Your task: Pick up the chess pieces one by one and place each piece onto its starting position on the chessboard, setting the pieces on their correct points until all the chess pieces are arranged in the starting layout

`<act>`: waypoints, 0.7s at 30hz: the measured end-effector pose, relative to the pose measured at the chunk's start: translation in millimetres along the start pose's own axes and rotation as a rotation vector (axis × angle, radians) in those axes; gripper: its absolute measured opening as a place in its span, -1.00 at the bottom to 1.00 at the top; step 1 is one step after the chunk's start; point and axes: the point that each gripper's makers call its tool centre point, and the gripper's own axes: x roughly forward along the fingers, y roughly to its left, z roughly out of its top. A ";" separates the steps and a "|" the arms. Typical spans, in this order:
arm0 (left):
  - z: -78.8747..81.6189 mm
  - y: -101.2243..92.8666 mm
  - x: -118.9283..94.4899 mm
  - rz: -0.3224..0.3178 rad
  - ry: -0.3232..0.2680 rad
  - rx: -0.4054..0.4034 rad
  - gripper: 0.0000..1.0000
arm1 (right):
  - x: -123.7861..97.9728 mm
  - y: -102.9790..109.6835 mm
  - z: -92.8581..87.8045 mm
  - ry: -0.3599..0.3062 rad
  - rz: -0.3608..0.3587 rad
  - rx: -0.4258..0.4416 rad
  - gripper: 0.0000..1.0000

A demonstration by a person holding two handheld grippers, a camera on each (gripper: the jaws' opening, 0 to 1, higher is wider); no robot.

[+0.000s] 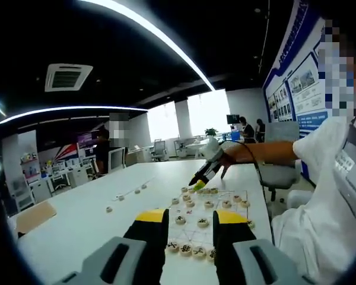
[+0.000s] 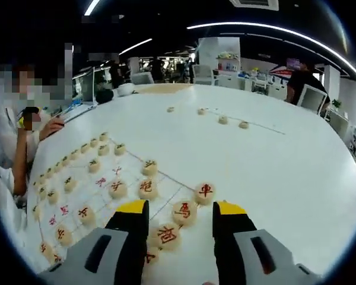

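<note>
Where office desks recede, a white table [image 2: 296,160] bears the chessboard [image 2: 107,184].

Long ceiling light strips [image 1: 148,29] glow against a dark ceiling, and the far windows [image 1: 193,116] blow out to white in the left gripper view. The white table [image 2: 273,160] reflects light evenly (shadows are faint). Fisheye bending curves the strips and the table edges. Distant desks look soft; both pictures are slightly blurred.
</note>
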 end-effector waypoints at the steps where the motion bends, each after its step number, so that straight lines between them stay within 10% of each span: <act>1: -0.3 -0.1 -0.1 0.000 0.000 0.000 -0.37 | 7.6 -5.6 4.6 0.005 -0.009 0.004 -0.16; 21: -9.9 11.9 -2.4 0.033 0.028 0.000 -0.37 | 148.2 -94.0 122.1 -0.099 -0.260 0.066 -0.33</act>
